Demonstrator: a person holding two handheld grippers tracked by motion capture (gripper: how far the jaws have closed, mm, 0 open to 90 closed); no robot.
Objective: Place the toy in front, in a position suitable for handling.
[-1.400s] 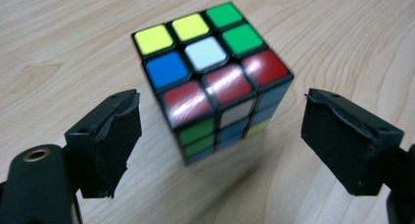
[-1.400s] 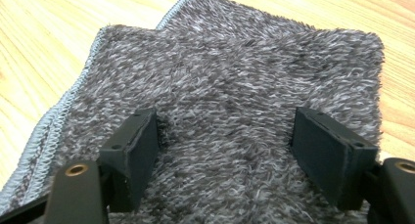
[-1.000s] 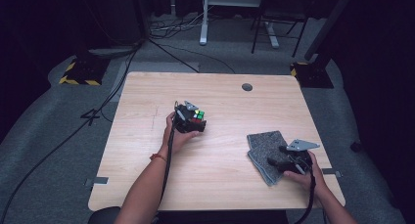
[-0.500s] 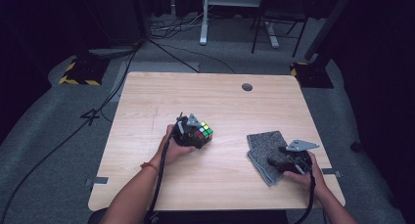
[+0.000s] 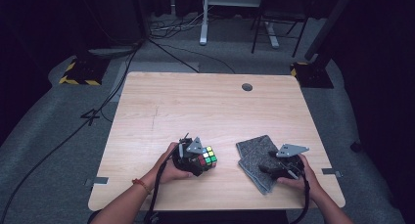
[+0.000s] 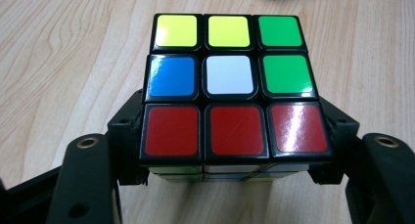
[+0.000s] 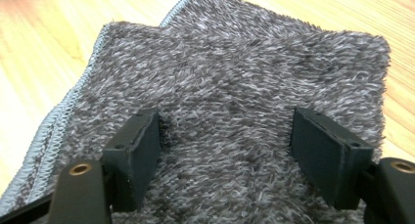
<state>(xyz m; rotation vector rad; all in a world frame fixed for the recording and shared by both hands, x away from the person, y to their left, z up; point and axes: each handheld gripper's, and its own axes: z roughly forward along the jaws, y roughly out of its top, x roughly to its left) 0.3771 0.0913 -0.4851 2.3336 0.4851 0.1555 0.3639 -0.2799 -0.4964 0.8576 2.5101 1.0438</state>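
While the left tongs [image 5: 199,160] grip the cube [image 6: 230,87], their jaws just reopening slightly, the right tongs [image 7: 227,150] stand open over the grey cloth [image 7: 235,77].

- Puzzle cube [image 6: 230,92]: in the left gripper view its lower layers are sitting behind the top face; the side stickers are showing as thin slivers, colours too narrow to tell. In the high view the left gripper [image 5: 195,158] is covering the cube's near side.
- Contact between the jaws and the cube's sides: lying behind the cube's edges, not readable.
- Grey cloth [image 7: 235,87]: the bottom edge of the right gripper view is cutting it off; in the high view the right gripper [image 5: 284,168] is covering part of it.
- Object at the top edge of the left gripper view: cropped, not identifiable.
- Forearms: running out of the high view's bottom edge.
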